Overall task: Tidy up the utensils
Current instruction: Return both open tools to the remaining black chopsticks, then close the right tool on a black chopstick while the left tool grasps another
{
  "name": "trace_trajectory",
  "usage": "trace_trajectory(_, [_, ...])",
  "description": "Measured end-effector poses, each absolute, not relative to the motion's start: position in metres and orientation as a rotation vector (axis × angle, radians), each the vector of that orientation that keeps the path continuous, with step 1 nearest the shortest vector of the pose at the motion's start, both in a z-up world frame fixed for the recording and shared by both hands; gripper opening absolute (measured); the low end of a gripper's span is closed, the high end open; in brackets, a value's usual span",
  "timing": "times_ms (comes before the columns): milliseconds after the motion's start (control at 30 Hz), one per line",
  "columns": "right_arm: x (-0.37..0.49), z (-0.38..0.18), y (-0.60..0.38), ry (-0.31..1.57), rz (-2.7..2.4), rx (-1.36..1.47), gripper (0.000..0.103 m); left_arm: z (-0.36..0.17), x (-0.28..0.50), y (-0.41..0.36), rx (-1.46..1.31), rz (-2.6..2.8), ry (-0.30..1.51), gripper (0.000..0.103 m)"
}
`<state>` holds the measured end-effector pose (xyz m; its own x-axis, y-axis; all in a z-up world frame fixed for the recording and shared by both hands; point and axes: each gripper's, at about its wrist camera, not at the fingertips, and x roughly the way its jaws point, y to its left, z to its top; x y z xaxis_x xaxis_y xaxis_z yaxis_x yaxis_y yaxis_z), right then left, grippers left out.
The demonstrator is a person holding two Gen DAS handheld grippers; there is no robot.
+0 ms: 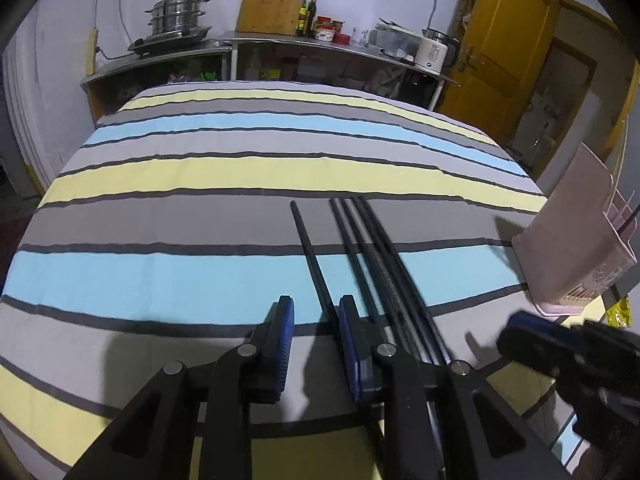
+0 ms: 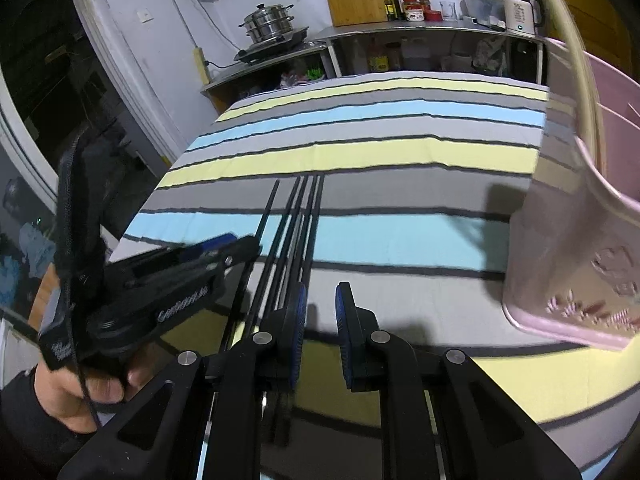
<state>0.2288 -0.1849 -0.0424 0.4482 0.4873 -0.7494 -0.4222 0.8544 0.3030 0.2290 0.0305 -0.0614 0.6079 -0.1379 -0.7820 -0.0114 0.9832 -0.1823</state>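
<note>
Four black chopsticks (image 1: 372, 264) lie flat on the striped cloth (image 1: 200, 216) that covers the tabletop, running lengthwise away from both cameras. Three of them sit bunched side by side, touching; the fourth (image 1: 310, 256) lies just beside the bunch, on the side away from the pink utensil holder (image 1: 576, 256), angled a little apart. Same four show in the right wrist view (image 2: 296, 224), single one furthest from the holder (image 2: 576, 264).

Left gripper (image 1: 316, 344) sits low over the near ends of the chopsticks, jaws parted, blue pads (image 1: 285, 344) bare. The single chopstick runs in beside the pad nearer the holder; whether it touches that pad, cannot tell. The bunch of three passes outside that finger, on the holder side. Nothing is clamped.

Right gripper (image 2: 320, 320) is also parted with nothing between the pads, only cloth showing in the gap. The chopstick bunch runs along the outside of its finger furthest from the holder.

Holder stands upright near the cloth's edge, well apart from the chopsticks; pale sticks (image 1: 622, 148) poke out of its top. A hand (image 2: 80, 392) in a dark sleeve grips the left gripper's handle.

Beyond the tabletop: a metal shelf with a steamer pot (image 1: 178, 14), a wooden cutting board (image 1: 274, 0), bottles, and a white kettle (image 1: 434, 54).
</note>
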Motion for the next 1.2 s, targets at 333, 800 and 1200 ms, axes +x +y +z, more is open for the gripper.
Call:
trace_trajectory(333, [0.271, -0.063, -0.154, 0.998, 0.562, 0.052, 0.016, -0.063, 0.223, 0.054, -0.216, -0.068, 0.924, 0.021])
trace_trajectory(800, [0.283, -0.069, -0.150, 1.009, 0.518, -0.006, 0.016, -0.062, 0.233, 0.055, -0.234, -0.073, 0.938, 0.021])
trace_trajectory(1200, [0.285, -0.070, -0.139, 1.008, 0.497, -0.073, 0.015, -0.062, 0.236, 0.044, -0.183, -0.050, 0.961, 0.021])
